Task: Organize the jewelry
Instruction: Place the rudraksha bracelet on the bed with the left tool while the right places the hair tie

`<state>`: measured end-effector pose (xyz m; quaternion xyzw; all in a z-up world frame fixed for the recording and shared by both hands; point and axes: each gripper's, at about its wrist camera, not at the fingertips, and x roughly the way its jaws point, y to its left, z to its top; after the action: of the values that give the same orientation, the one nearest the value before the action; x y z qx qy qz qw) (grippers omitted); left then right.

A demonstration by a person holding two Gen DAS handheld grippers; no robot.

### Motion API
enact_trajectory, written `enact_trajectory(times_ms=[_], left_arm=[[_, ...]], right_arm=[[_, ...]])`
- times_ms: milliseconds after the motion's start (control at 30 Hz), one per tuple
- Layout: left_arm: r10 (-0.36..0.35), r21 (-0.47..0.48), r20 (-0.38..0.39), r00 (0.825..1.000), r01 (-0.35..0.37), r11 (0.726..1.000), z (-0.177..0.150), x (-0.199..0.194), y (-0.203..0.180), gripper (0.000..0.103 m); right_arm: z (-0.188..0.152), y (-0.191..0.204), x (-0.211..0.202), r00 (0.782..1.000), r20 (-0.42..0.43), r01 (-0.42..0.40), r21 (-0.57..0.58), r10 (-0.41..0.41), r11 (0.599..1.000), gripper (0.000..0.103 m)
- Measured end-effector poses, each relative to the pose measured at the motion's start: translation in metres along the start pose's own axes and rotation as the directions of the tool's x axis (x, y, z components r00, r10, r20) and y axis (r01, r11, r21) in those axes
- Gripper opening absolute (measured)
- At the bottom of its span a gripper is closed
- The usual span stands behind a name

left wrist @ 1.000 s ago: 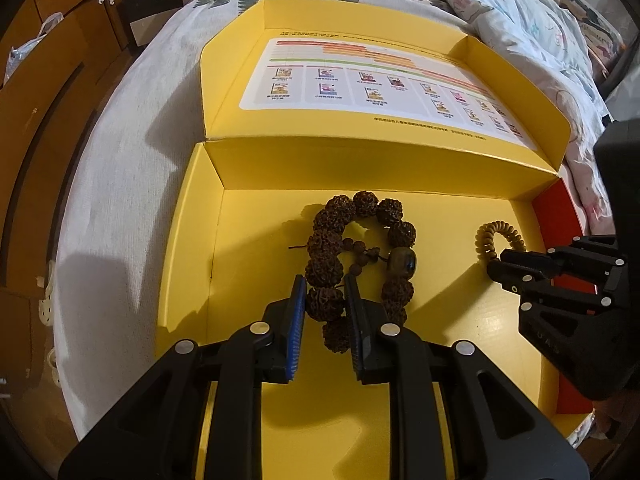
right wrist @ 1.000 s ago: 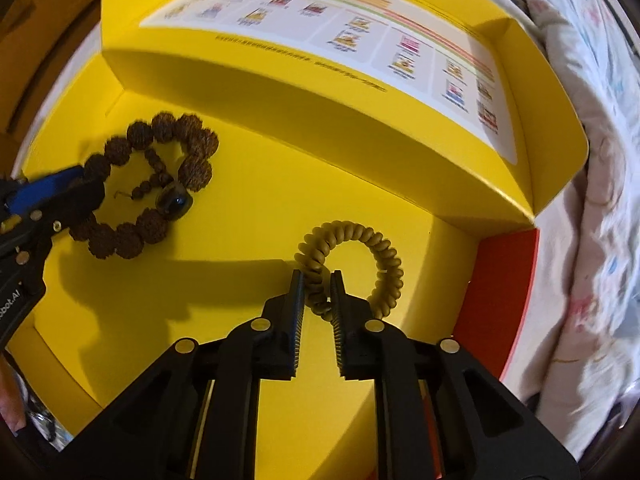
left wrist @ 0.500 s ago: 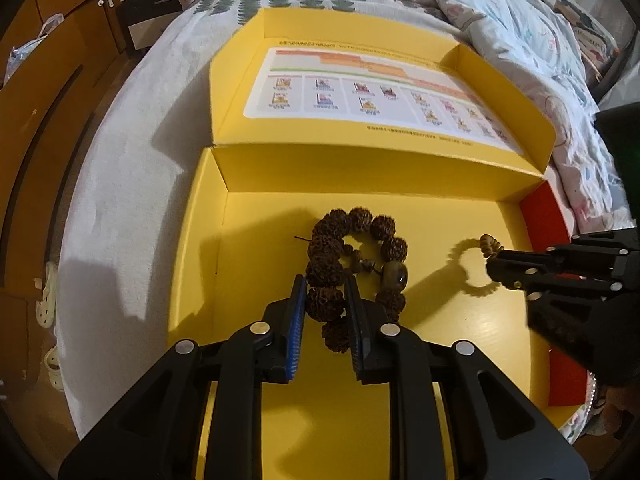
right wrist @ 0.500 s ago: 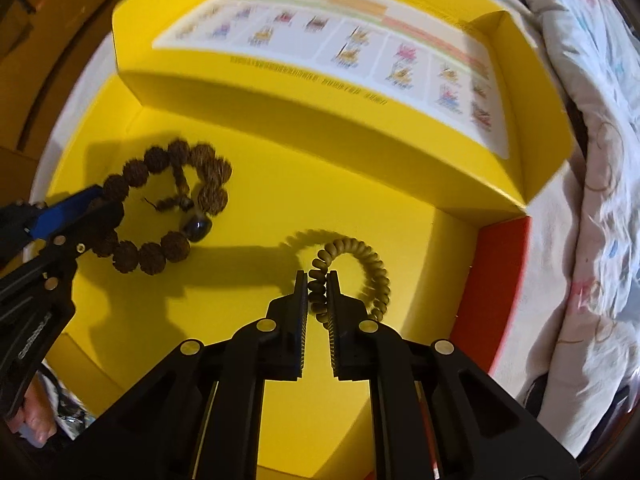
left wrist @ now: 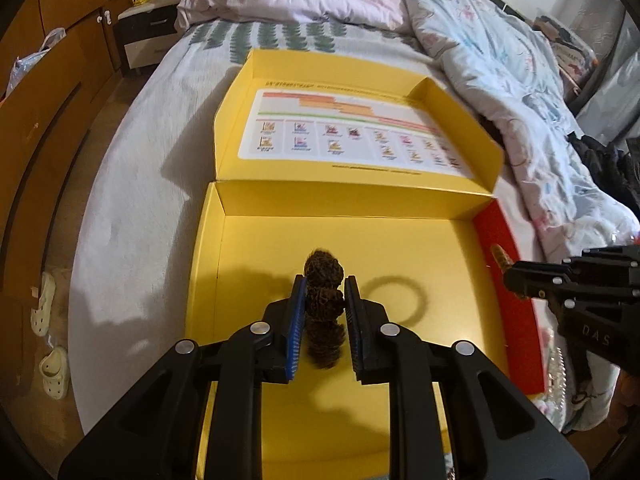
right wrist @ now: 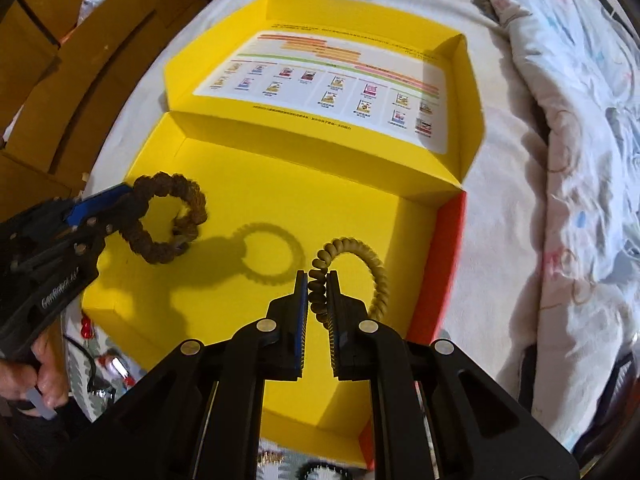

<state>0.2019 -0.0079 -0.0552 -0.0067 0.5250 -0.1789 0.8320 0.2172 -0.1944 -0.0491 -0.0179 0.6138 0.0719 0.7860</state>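
Note:
My left gripper (left wrist: 325, 286) is shut on a dark brown bracelet of big knobbly beads (left wrist: 323, 312), which hangs clear above the floor of the open yellow box (left wrist: 256, 248). The right wrist view shows that same bracelet (right wrist: 170, 218) dangling as a ring from the left gripper (right wrist: 120, 196). My right gripper (right wrist: 317, 282) is shut on a tan bracelet of thin disc beads (right wrist: 360, 264), lifted over the box's right side. In the left wrist view the right gripper (left wrist: 510, 276) enters from the right with a bit of the tan bracelet (left wrist: 500, 256) at its tip.
The box lies on a bed with a white sheet (left wrist: 132, 216); its lid (left wrist: 360, 136), with a printed chart, lies open behind it. A crumpled quilt (left wrist: 500, 92) is at the right, wooden drawers (left wrist: 44, 128) at the left. Small items (right wrist: 108, 364) lie near the box's front corner.
Both grippers have risen and lifted their bracelets off the box floor; the bracelets now hang and cast ring shadows below.

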Motion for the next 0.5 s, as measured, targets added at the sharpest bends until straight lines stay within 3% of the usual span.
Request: enact_trajectory(times_ms=[267, 500], left_arm=[[-0.028, 0.031, 0.043, 0.999, 0.027, 0.999, -0.013, -0.049, -0.012, 0.020], [-0.044, 0.071, 0.082, 0.996, 0.038, 0.997, -0.041, -0.102, -0.029, 0.020]], right_arm=[[-0.052, 0.016, -0.060, 0.997, 0.077, -0.020, -0.011, 0.021, 1.000, 0.010], [-0.116, 0.037, -0.093, 0.992, 0.090, -0.086, -0.034, 0.089, 0.996, 0.010]])
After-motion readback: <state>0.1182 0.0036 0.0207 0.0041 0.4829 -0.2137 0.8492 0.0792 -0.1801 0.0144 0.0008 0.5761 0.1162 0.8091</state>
